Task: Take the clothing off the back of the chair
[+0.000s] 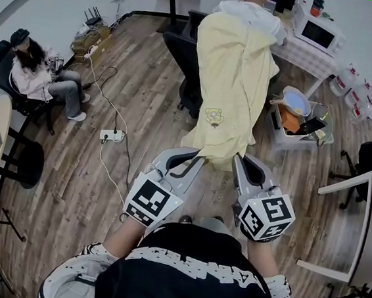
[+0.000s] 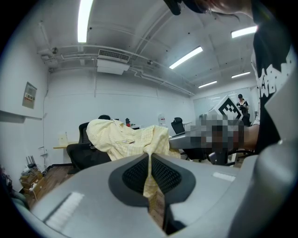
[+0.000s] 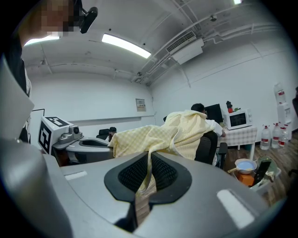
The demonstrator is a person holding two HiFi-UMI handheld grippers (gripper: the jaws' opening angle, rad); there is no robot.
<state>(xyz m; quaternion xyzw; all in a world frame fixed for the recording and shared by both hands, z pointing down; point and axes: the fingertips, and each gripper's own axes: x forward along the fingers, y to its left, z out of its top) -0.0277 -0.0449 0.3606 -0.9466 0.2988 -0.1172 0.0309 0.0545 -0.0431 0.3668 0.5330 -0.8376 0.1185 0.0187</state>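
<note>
One yellow garment was draped over one black chair at upper centre, its lower hem clamped by two tools, the left tool and the right tool

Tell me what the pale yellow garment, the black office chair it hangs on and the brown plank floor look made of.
Pale yellow garment: thin woven cloth, perhaps cotton, matte; it shows a fine check pattern and soft folds. Black office chair: dark matte padding or mesh, cannot tell which. Brown plank floor: wood or wood-look laminate with a slight sheen; grain and plank seams show.
</note>
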